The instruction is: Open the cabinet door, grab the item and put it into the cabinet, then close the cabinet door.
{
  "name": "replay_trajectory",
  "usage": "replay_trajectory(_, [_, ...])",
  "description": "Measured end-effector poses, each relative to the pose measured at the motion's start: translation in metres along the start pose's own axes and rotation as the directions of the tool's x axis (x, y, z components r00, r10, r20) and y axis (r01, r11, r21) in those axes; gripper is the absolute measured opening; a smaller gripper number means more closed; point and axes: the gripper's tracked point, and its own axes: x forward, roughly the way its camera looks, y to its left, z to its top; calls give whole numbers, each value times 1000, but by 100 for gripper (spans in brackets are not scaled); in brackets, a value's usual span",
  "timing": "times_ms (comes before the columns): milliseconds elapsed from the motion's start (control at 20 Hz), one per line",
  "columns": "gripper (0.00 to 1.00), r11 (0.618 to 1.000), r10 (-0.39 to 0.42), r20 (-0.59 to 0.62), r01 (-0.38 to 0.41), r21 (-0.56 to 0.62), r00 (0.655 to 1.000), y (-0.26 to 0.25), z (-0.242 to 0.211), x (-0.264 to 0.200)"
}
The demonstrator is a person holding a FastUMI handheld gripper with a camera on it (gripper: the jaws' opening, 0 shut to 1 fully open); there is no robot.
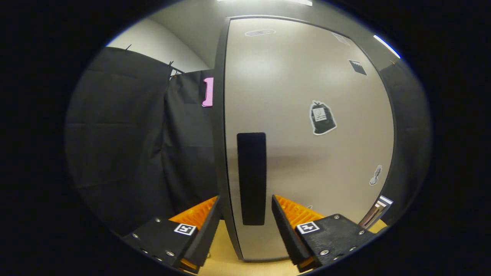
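- We held the hand-held gripper [245,226] right in front of the cabinet door [307,115], with its fingers spread wide and nothing in them.
- The door looked shut, and it stood flat before us.
- The handle [251,178] was a dark strip on the door, near the door's left edge.
- The handle lay straight ahead of the fingers, in the gap between them and a bit beyond the tips.
- The handle's long way ran up and down, so it stood tall, not lying flat.
- The two fingers sat one on each side of the handle, left and right, so they stood across its long way.
- The left finger [201,220] reached past the door's left edge, and the right finger [291,218] was in front of the door's face.
- We could not tell if the fingers touched the door yet.
- We think the first step, opening the door, was not done yet.
- We think the next move would be to go forward a little, pinch the handle, and pull.
- The door's far side was on the right, so we guess it would swing from the left edge.
- A few stickers [322,118] were on the door's face.
- The cabinet stood on a wood surface [226,253] under the fingers.
- The item to put away was somewhere else.
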Motion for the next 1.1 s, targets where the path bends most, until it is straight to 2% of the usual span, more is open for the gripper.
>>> replay_trajectory(100, [57, 1000, -26, 3, 27, -7, 1000, -8, 5, -5])
replay_trajectory(200, [34, 1000, -12, -1, 12, -6, 1000, -6, 1, 4])
replay_trajectory(450, [28, 999, 22, -25, -23, -32, 999, -5, -2, 2])
replay_trajectory(800, [28, 994, 83, -42, -85, -70, 996, -6, -2, -15])
replay_trajectory(1100, [28, 971, 220, -42, -223, -90, 975, -8, -1, -35])
